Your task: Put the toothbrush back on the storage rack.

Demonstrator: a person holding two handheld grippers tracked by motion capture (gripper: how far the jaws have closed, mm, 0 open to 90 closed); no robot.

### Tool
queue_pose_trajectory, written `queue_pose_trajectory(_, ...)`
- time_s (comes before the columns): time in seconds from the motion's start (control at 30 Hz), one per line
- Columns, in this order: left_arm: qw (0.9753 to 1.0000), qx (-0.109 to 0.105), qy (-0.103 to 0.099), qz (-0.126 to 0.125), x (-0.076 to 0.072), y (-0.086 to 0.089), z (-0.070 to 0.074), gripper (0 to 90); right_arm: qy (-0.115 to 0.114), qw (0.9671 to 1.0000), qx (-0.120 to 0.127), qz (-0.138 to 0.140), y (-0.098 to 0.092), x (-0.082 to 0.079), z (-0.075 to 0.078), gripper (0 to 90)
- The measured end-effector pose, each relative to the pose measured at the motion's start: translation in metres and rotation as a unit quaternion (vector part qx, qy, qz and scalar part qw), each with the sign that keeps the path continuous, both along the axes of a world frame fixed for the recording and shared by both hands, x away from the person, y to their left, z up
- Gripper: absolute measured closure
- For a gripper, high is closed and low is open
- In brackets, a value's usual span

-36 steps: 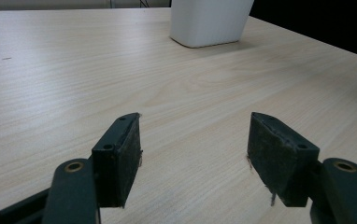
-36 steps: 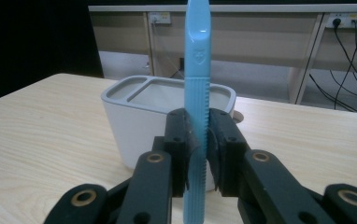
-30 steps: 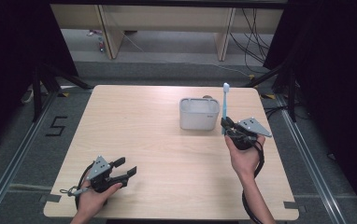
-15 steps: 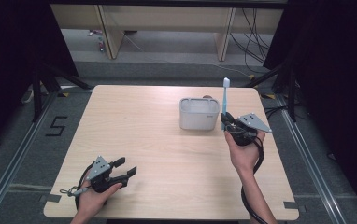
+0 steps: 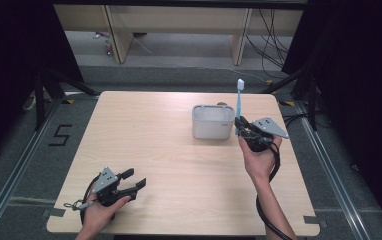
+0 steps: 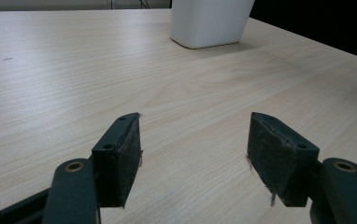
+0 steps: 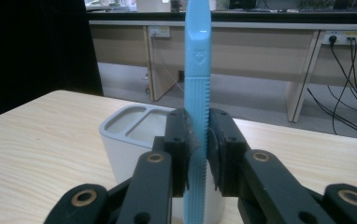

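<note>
Fingers of your right gripper are clamping a light-blue toothbrush around its ribbed handle, holding it upright at the centre of the right gripper view. In the high view the toothbrush is standing just right of the white holder, head up, right of centre in the frame, with your right gripper sitting close against the holder's right side.

You appear to be carrying the brush to the holder, so the step in hand looks like the placement. The next move likely calls for lifting the brush over the rim and lining its lower end up with one of the openings; the holder is showing two compartments in its top, one narrow and one wide, with rounded corners and a smooth matt wall.

Your left gripper is resting low at the lower left of the high view, its fingers standing well apart over bare pale wood-grain counter, gripping nothing. Their pads are looking dark, rubbery and slightly scuffed.
</note>
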State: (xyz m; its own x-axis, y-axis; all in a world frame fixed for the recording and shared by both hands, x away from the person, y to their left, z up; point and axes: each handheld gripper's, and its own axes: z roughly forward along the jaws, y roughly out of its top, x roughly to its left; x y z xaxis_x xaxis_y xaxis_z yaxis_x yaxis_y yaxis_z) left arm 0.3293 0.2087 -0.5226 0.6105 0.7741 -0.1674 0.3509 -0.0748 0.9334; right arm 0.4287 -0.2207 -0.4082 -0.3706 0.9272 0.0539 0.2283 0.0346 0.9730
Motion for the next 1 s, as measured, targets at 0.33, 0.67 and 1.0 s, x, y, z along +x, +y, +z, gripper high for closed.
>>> queue_pose_trajectory(0.33, 1.0, -0.002, 0.0, -0.001, 0.0, 0.0, 0.0, 34.6, -0.007, 1.0, -0.002, -0.004, 0.001, 0.008, 0.004, 78.9)
queue_pose_trajectory(0.67, 1.0, -0.001, 0.001, 0.0, 0.0, 0.0, 0.0, 34.7, -0.01, 0.9999, -0.002, -0.009, 0.001, 0.013, 0.009, 78.9)
queue_pose_trajectory(1.0, 1.0, -0.001, 0.001, 0.0, 0.0, 0.0, 0.0, 34.6, -0.017, 0.9997, 0.001, -0.016, 0.002, 0.019, 0.01, 78.9)
